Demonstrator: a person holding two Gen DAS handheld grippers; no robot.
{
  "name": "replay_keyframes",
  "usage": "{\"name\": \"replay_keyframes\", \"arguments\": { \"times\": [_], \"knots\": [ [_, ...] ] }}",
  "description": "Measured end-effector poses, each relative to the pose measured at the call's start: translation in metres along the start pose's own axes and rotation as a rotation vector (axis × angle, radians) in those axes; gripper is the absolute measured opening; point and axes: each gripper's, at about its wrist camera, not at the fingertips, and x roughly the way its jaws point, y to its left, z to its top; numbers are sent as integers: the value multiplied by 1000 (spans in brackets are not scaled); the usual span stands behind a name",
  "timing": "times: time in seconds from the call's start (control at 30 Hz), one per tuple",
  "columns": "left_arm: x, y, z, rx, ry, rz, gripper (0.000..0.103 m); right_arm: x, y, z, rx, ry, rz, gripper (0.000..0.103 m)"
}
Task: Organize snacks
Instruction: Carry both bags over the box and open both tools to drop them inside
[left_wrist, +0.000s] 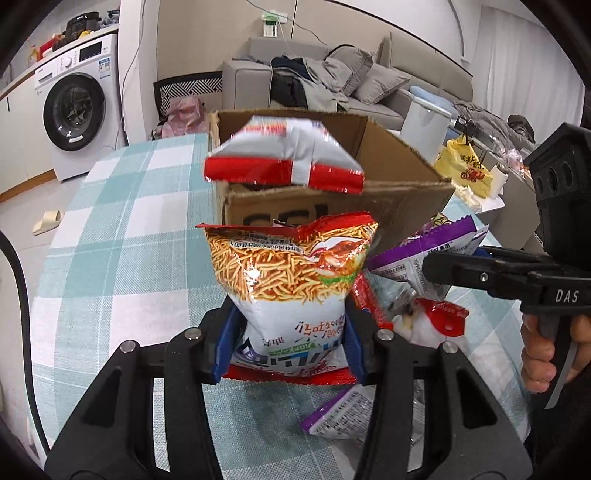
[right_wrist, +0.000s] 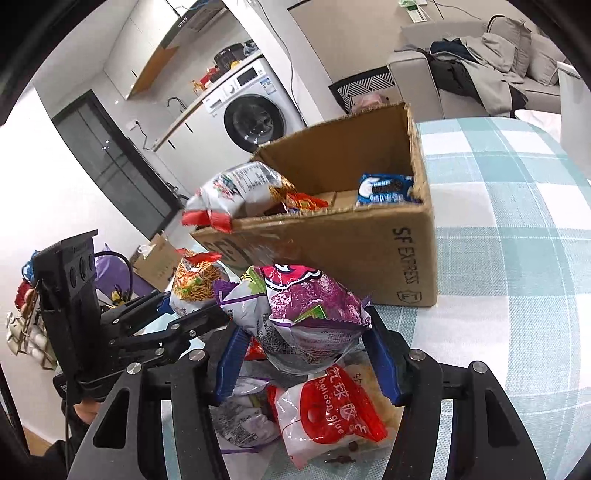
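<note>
My left gripper (left_wrist: 290, 332) is shut on a noodle-snack bag (left_wrist: 288, 266), its blue pads pressing the bag's lower half as it stands upright above the table. My right gripper (right_wrist: 306, 343) is shut on a purple snack bag (right_wrist: 310, 306). Just beyond both stands an open cardboard box (right_wrist: 369, 251). A white-and-red bag (right_wrist: 236, 192) lies across the box's near rim, and a blue cookie pack (right_wrist: 384, 188) sits inside. In the left wrist view the right gripper (left_wrist: 443, 269) comes in from the right with the purple bag (left_wrist: 424, 247).
Loose packets lie on the checked tablecloth (right_wrist: 517, 258) beneath the grippers: a red-and-white balloon-glue bag (right_wrist: 332, 417) and a purple-edged packet (left_wrist: 343, 410). A hand (left_wrist: 539, 350) holds the right gripper's handle. A washing machine (left_wrist: 74, 110) and a sofa (left_wrist: 369, 81) stand beyond the table.
</note>
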Motion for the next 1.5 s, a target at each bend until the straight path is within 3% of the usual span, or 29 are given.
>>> {"name": "replay_keyframes", "arguments": {
  "times": [1.0,1.5],
  "knots": [
    [-78,6,31,-40,-153,10,46,-68,21,8,-33,-154,56,61],
    [-79,4,67,-54,-208,5,46,-82,33,22,-42,-189,41,61]
  ]
}}
